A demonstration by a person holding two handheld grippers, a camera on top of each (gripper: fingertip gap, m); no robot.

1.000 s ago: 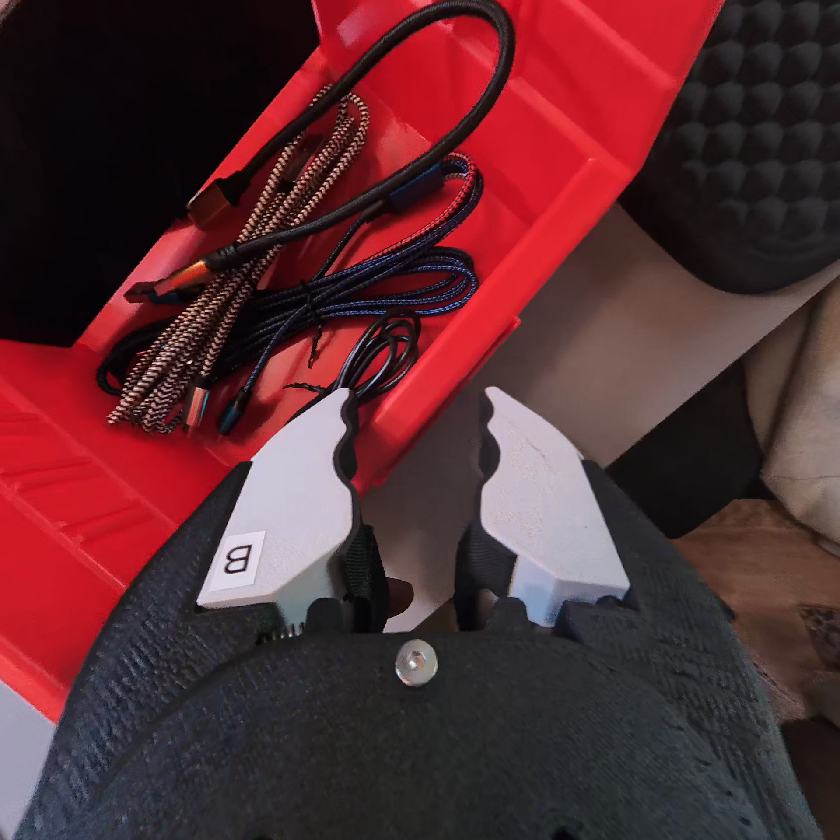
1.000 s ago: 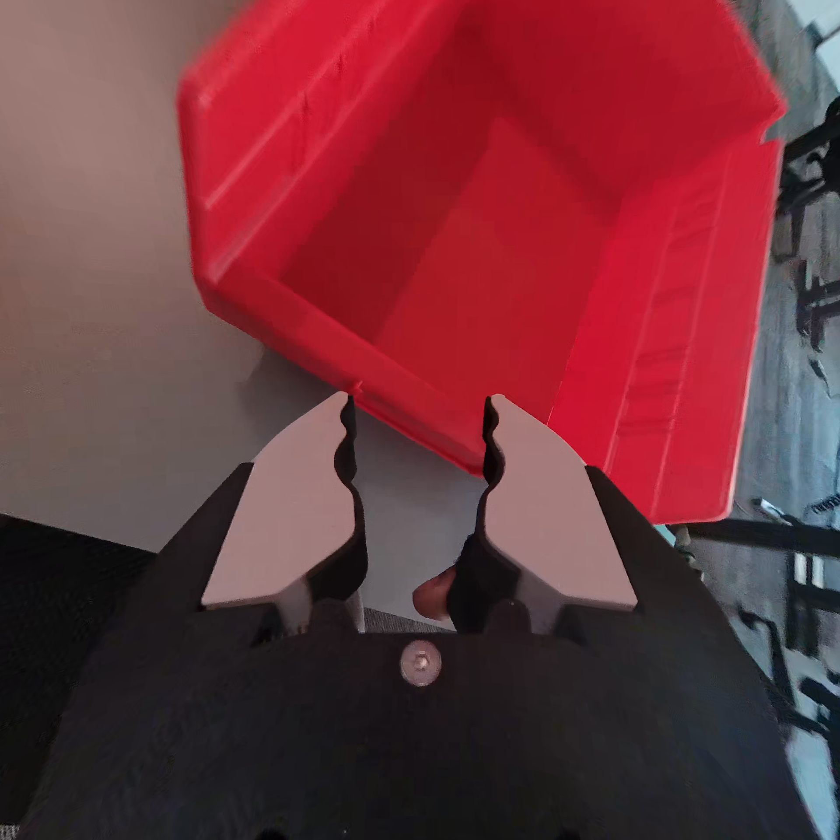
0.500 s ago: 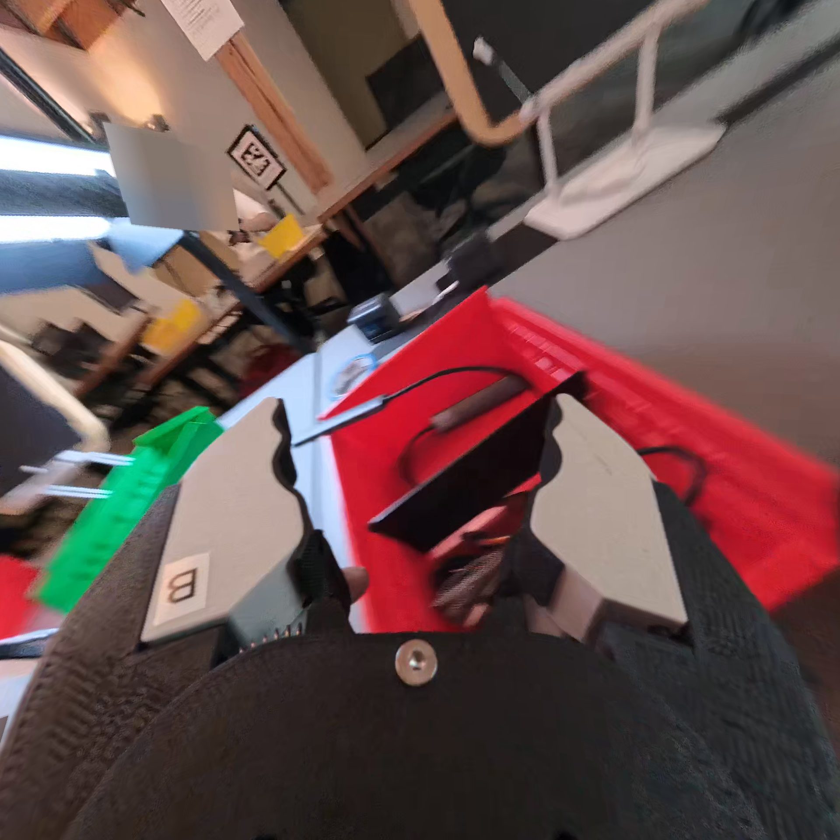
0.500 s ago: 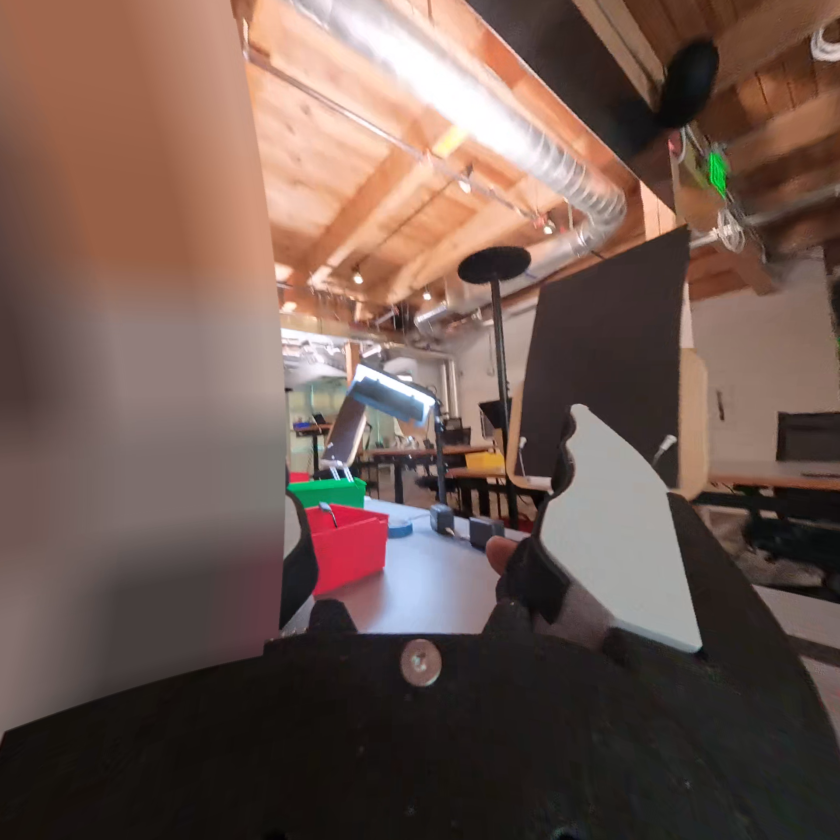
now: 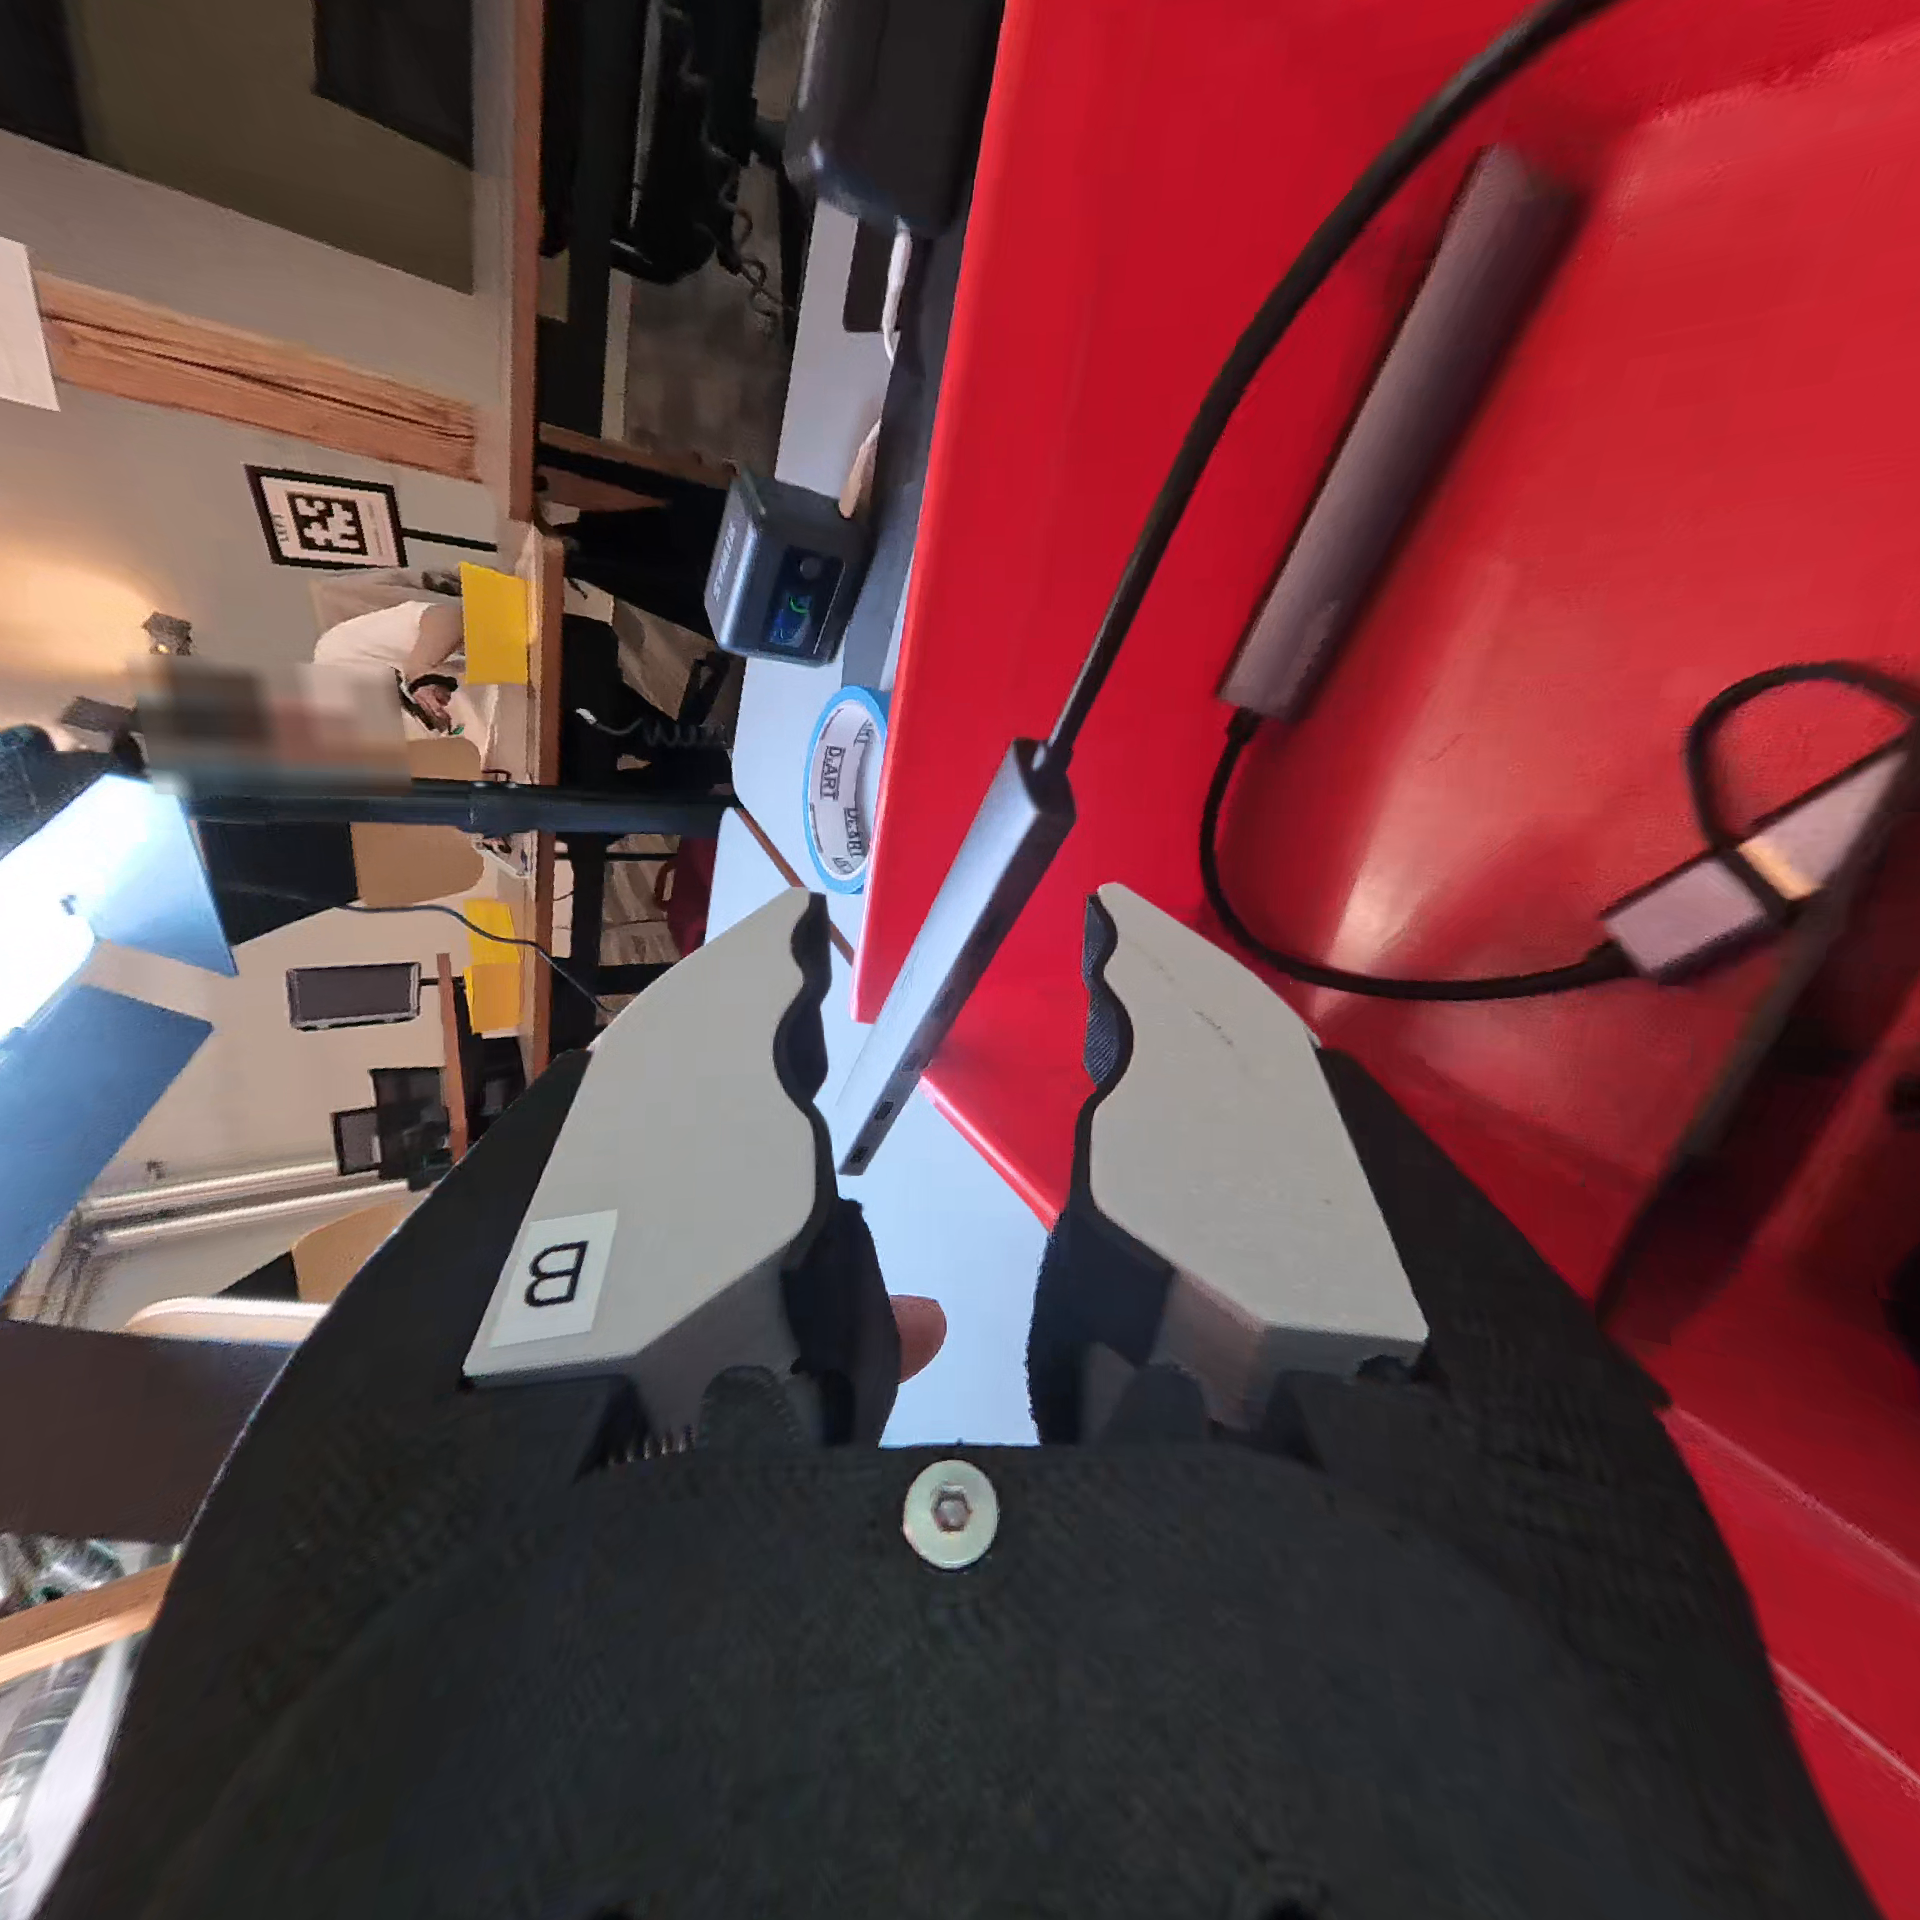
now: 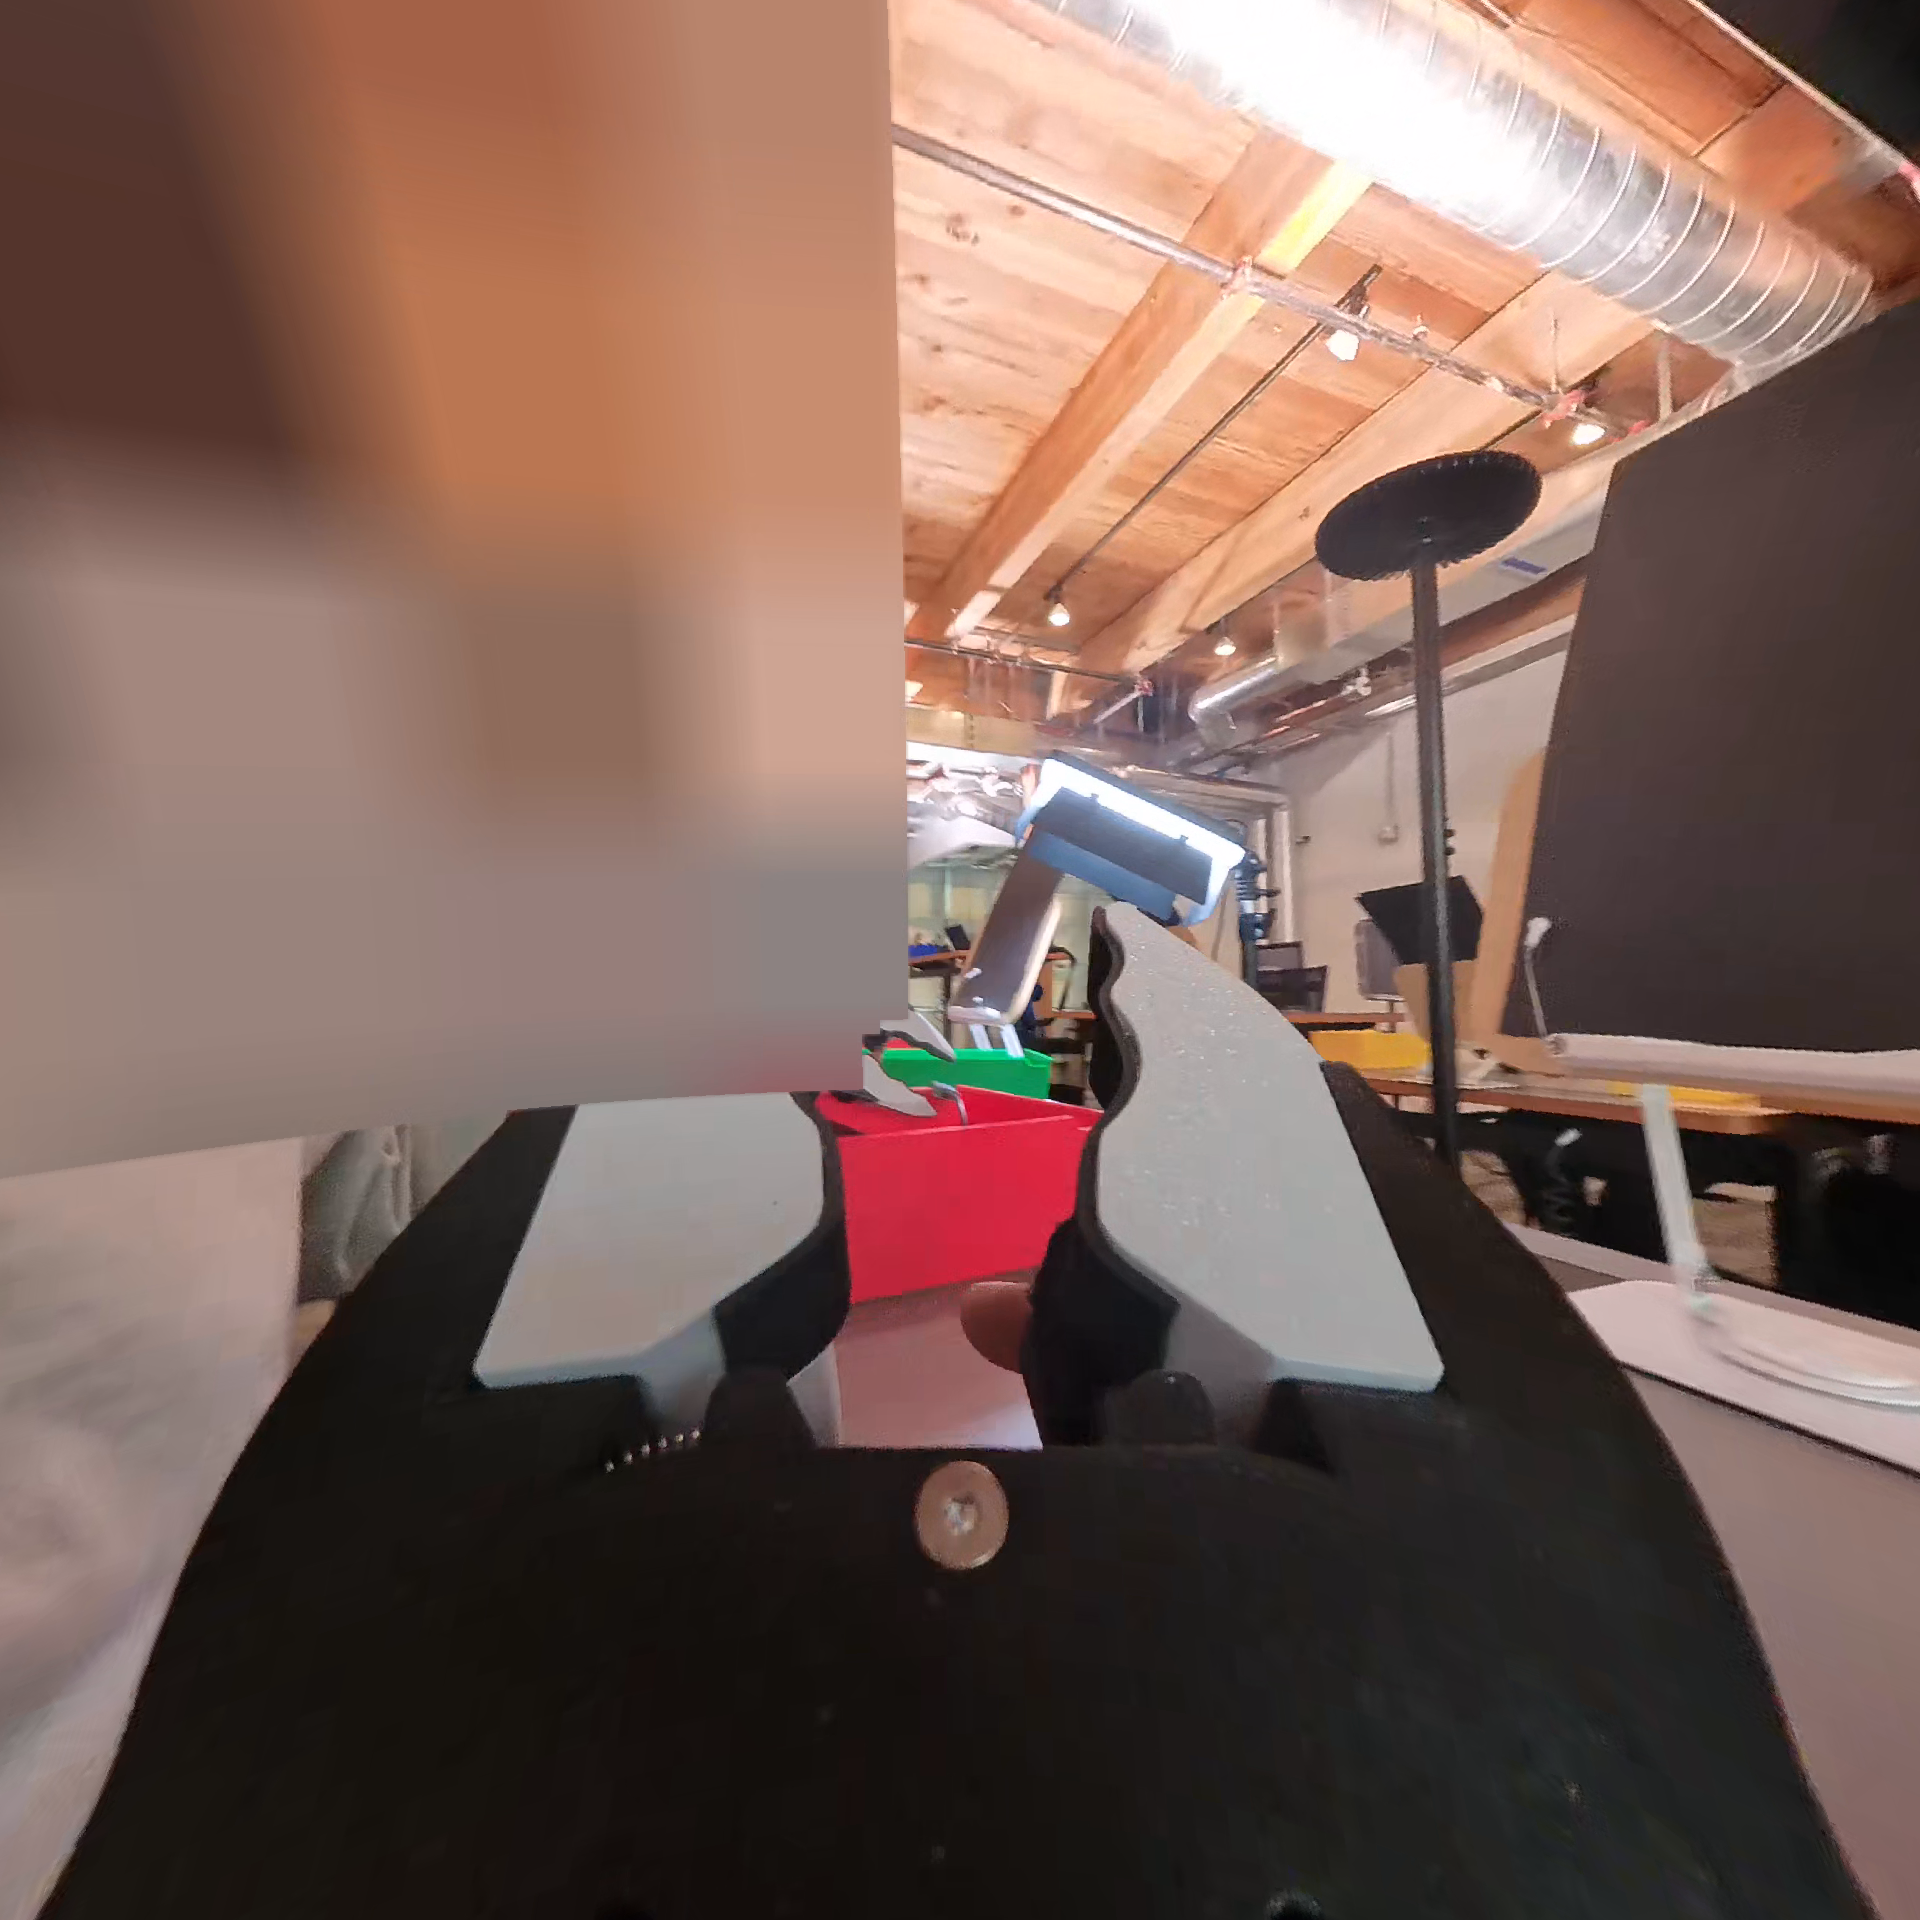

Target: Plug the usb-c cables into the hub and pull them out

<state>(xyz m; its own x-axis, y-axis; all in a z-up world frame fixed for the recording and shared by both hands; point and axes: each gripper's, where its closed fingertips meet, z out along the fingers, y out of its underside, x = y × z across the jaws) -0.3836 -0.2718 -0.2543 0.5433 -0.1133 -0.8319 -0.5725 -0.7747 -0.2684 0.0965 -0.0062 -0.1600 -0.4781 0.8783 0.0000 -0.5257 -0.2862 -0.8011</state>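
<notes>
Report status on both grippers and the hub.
Left gripper open, slim grey hub between fingers, ungripped. Right gripper open, empty. Red plastic bin wall close alongside.

Both grippers' jaws apart, empty

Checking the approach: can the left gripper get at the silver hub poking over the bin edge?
Probably yes. The left gripper is open, and the silver hub already sits between its jaws, over the red bin rim, with nothing in between.

The left claw (image 5: 951, 1023) swung off the cables and rolled sideways, bringing a grey hub (image 5: 951, 961) between its open fingers. The right claw (image 6: 961, 1122) tipped up from the red bin (image 6: 956, 1195) toward the ceiling.
</notes>
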